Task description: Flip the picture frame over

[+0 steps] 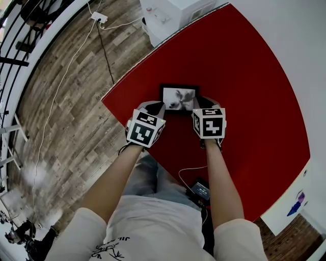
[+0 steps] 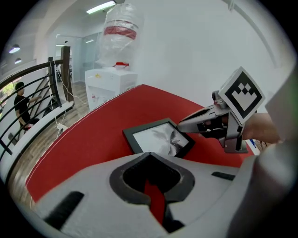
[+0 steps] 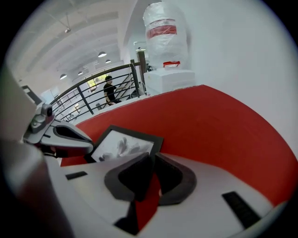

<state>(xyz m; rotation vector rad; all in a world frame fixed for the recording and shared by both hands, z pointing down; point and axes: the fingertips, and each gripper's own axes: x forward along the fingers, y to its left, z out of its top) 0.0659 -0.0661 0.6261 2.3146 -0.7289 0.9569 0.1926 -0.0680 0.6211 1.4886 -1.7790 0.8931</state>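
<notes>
The picture frame's point(image 1: 178, 98) near corners lie hidden under the left gripper point(image 1: 154, 108) and right gripper point(image 1: 205, 103) in the head view. The right one's jaw tips cover the frame's edge in its own view, so a grip cannot be told. Its print is too blurred to name. Beyond the frame, a white dispenser point(image 1: 168, 15) is cut by the top edge.

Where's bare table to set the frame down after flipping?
Bare red table right of the picture frame and beyond it, up to the table's edges. Crowded: left gripper and right gripper at its near corners; small device by the near edge.
</notes>
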